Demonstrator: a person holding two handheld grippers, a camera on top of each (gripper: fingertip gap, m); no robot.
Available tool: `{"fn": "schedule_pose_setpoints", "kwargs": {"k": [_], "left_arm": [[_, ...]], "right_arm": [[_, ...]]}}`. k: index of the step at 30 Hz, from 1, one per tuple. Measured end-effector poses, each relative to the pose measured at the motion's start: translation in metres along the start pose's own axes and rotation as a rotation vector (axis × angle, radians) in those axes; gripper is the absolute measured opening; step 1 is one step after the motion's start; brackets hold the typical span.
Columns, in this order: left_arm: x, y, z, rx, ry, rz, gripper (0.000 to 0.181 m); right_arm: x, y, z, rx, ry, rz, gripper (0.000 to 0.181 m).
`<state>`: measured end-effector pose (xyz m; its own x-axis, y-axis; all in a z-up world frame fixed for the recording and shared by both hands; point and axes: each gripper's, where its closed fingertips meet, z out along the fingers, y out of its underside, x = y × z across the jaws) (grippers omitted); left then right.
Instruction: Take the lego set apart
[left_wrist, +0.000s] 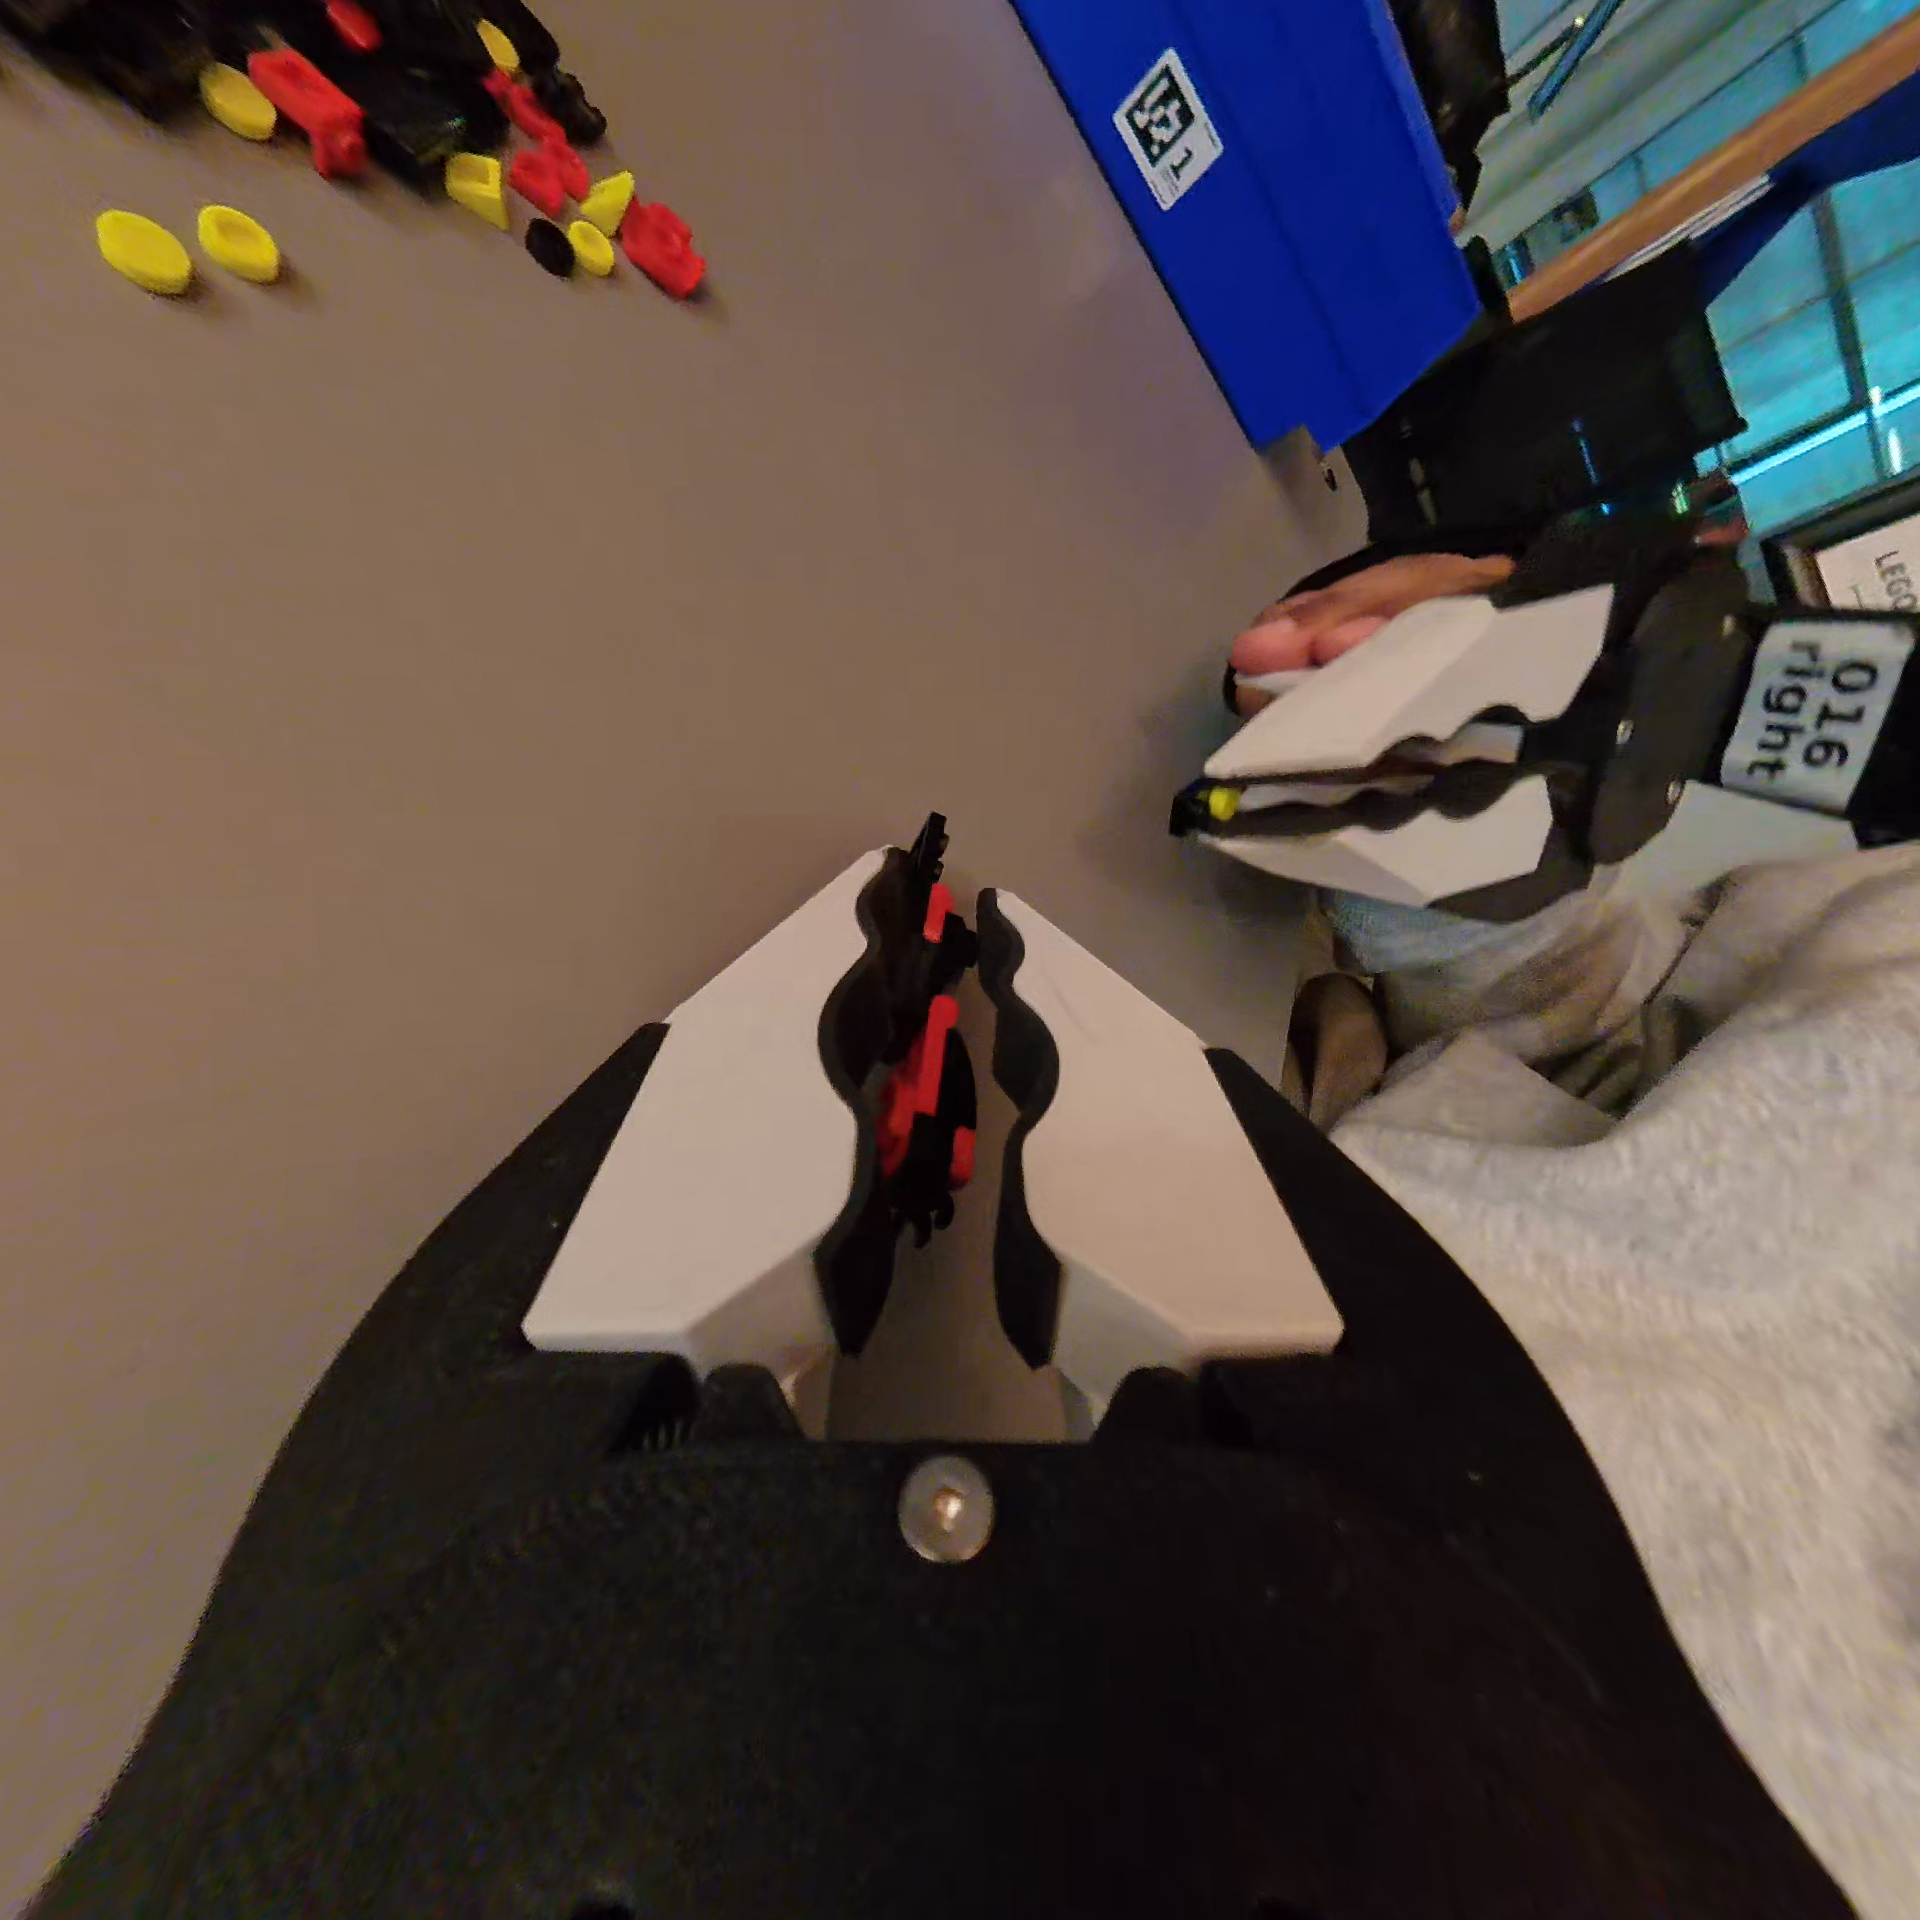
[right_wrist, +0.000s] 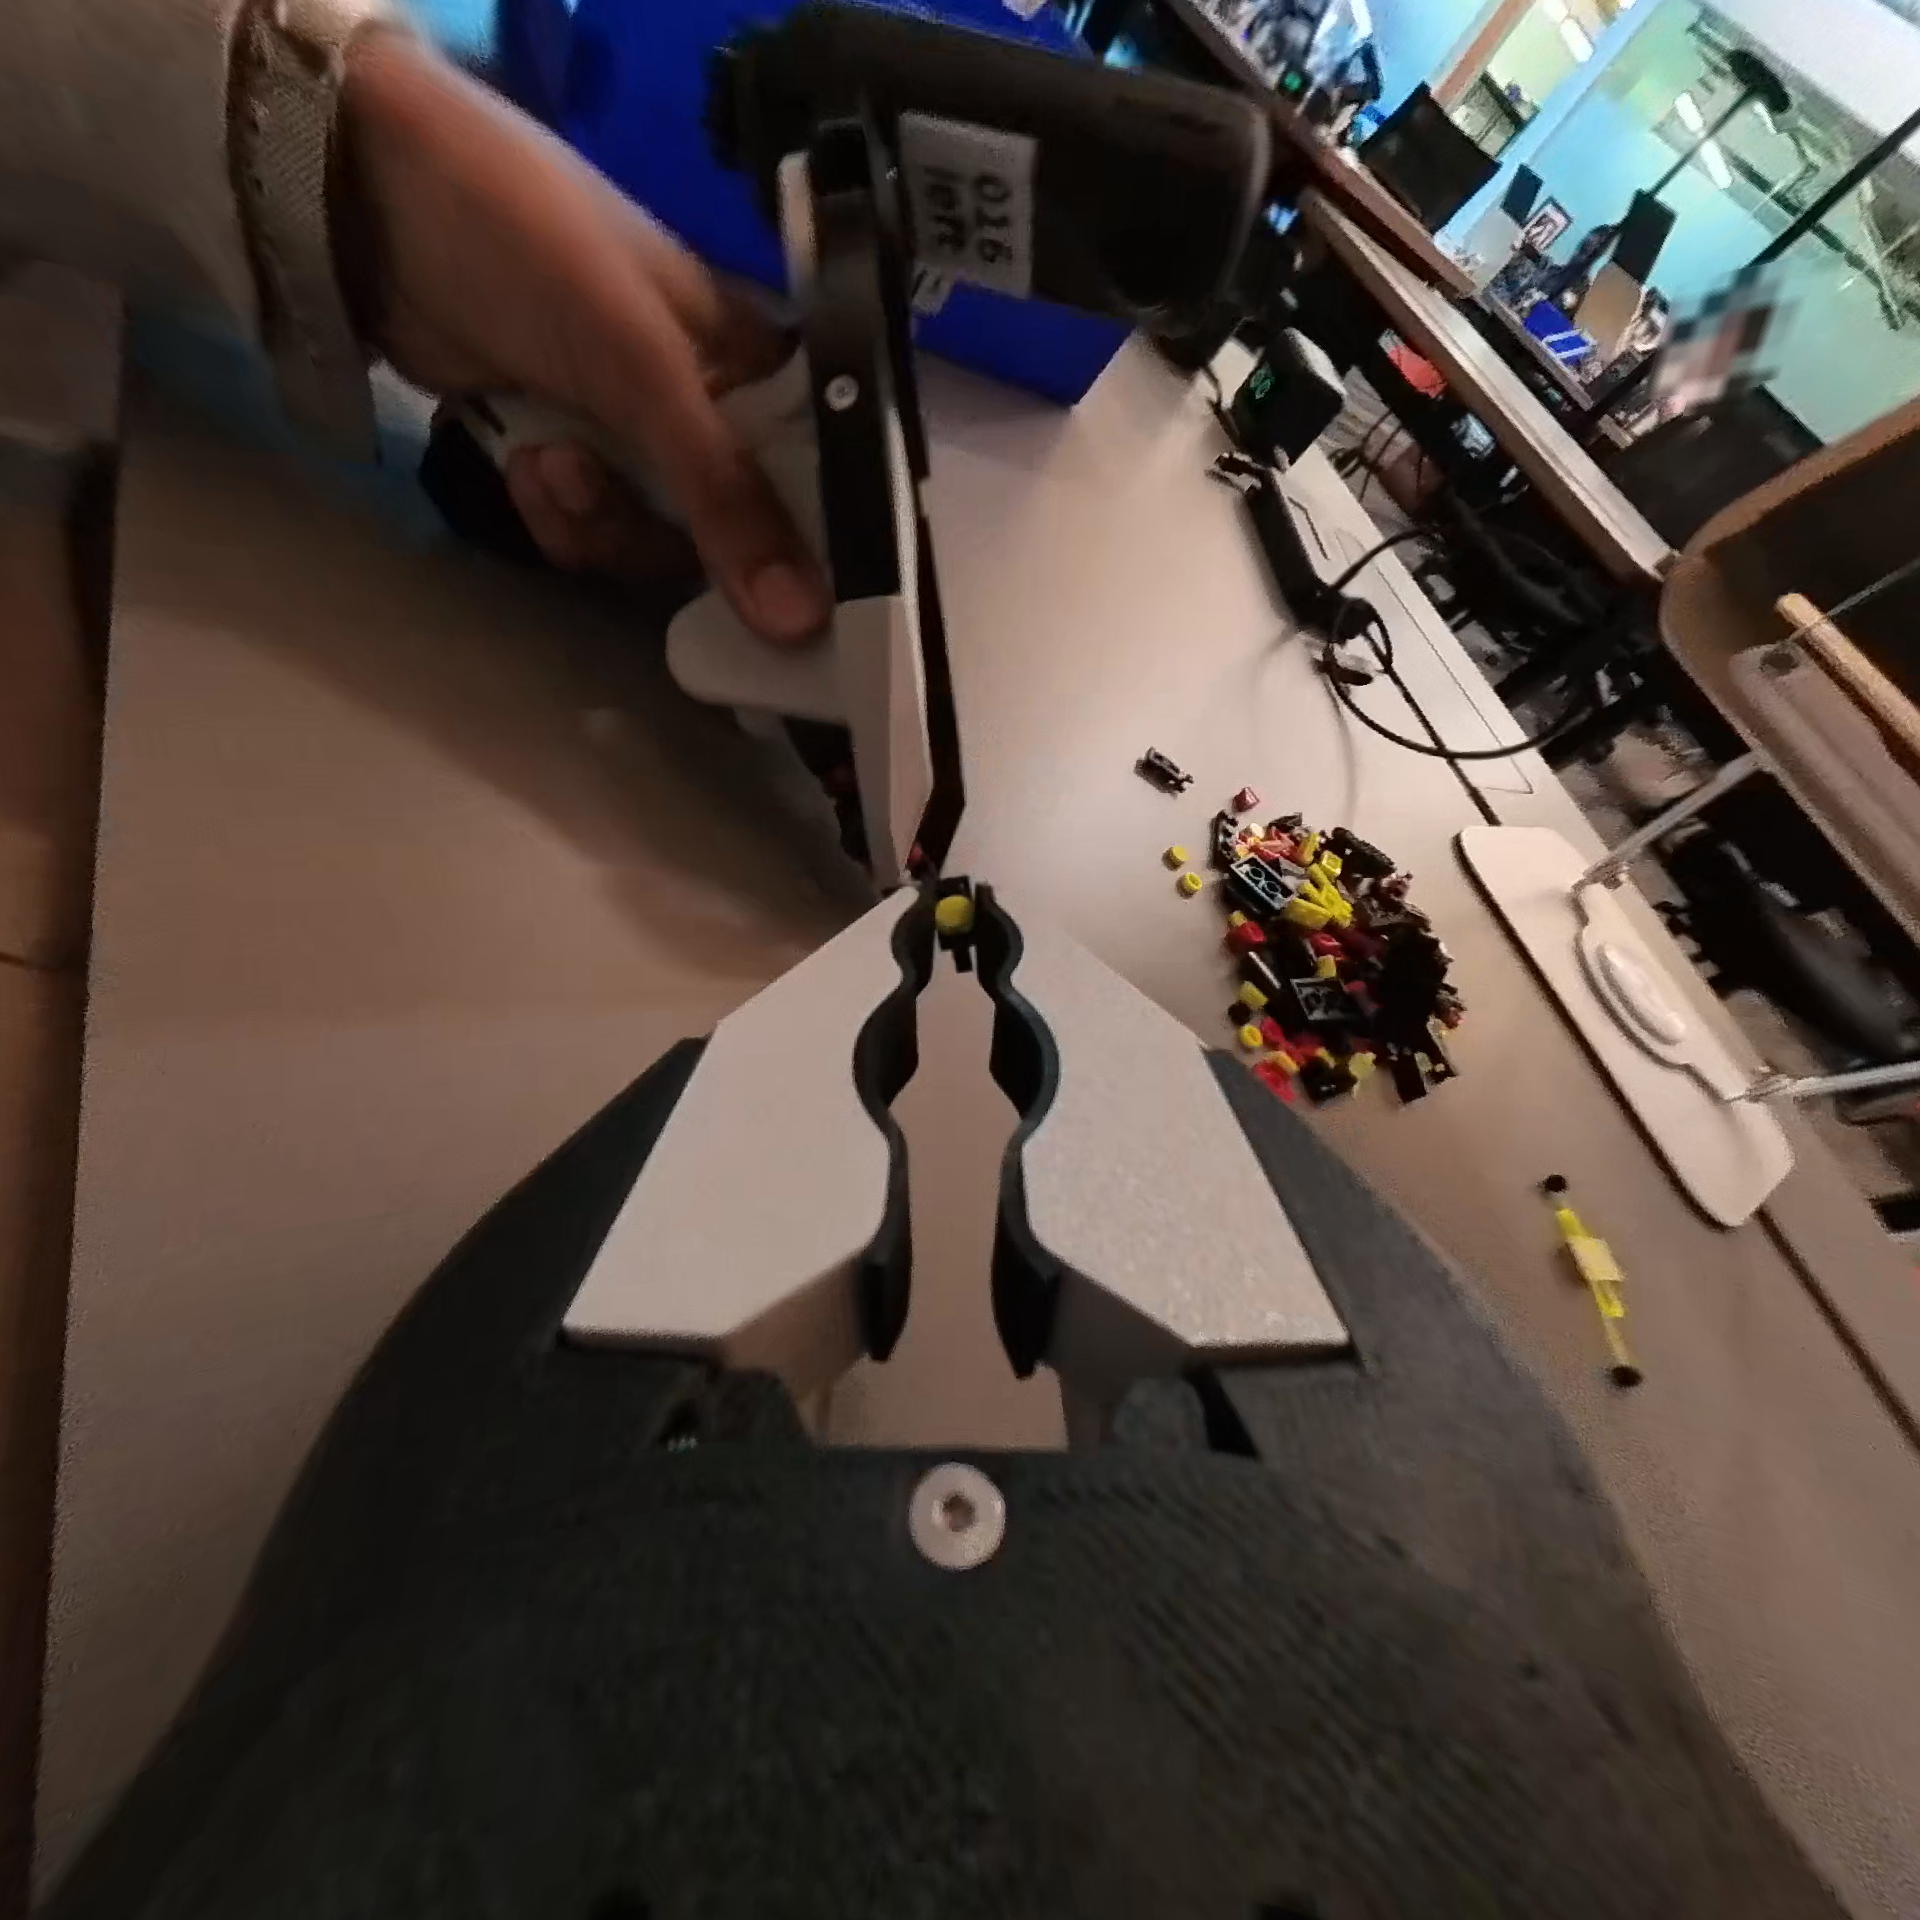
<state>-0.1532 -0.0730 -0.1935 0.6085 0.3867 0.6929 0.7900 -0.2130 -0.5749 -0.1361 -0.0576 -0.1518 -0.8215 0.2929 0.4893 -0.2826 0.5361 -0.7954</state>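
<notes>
My left gripper (left_wrist: 935, 881) is shut on a red and black lego assembly (left_wrist: 925, 1070) that stands edge-on between its pads, above the table. My right gripper (right_wrist: 951, 900) is shut on a small black piece with a yellow stud (right_wrist: 954, 914) at its fingertips. In the left wrist view the right gripper (left_wrist: 1195, 808) is off to the right, apart from the assembly, with the yellow-studded piece (left_wrist: 1218, 802) in its tips. In the right wrist view the left gripper (right_wrist: 916, 857) points down just beyond my right fingertips. Its assembly is mostly hidden there.
A pile of loose red, yellow and black pieces (right_wrist: 1330, 966) lies on the grey table (left_wrist: 520, 623), with two yellow round pieces (left_wrist: 187, 247) beside it. A yellow rod-like part (right_wrist: 1595, 1278), a white flat stand base (right_wrist: 1621, 1029), cables (right_wrist: 1382, 675) and a blue bin (left_wrist: 1268, 208) are nearby.
</notes>
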Motion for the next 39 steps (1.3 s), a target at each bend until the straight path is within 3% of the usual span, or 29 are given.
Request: {"fn": "schedule_pose_setpoints", "kwargs": {"k": [5, 8, 10, 14, 16, 20, 27, 33, 39], "left_arm": [[0.006, 0.003, 0.001, -0.014, 0.048, -0.003, 0.015], [0.012, -0.009, -0.005, 0.076, 0.069, 0.008, 0.031], [0.025, -0.018, -0.010, 0.134, 0.128, 0.014, 0.032], [0.055, -0.021, -0.013, 0.159, 0.319, -0.046, 0.030], [0.057, -0.016, -0.008, 0.131, 0.364, -0.091, 0.029], [0.068, -0.019, -0.012, 0.148, 0.469, -0.130, 0.008], [0.083, -0.023, -0.023, 0.157, 0.665, -0.258, 0.002], [0.085, -0.027, -0.023, 0.174, 0.667, -0.294, 0.003], [0.067, -0.021, -0.010, 0.163, 0.422, -0.186, 0.002]], "right_arm": [[0.008, -0.002, -0.003, 0.084, -0.024, 0.183, 0.004], [0.011, -0.002, -0.003, 0.090, -0.012, 0.192, 0.005], [0.009, -0.002, -0.002, 0.086, -0.011, 0.174, 0.005], [0.003, -0.007, -0.001, 0.101, -0.019, 0.126, 0.005], [0.000, -0.013, -0.001, 0.128, -0.027, 0.119, 0.005], [0.000, -0.022, -0.005, 0.168, -0.017, 0.107, 0.004], [0.001, -0.041, -0.015, 0.257, -0.026, 0.132, 0.004], [0.004, -0.044, -0.017, 0.237, 0.016, 0.093, 0.004], [-0.001, -0.022, -0.005, -0.041, 0.156, -0.350, 0.004]]}}
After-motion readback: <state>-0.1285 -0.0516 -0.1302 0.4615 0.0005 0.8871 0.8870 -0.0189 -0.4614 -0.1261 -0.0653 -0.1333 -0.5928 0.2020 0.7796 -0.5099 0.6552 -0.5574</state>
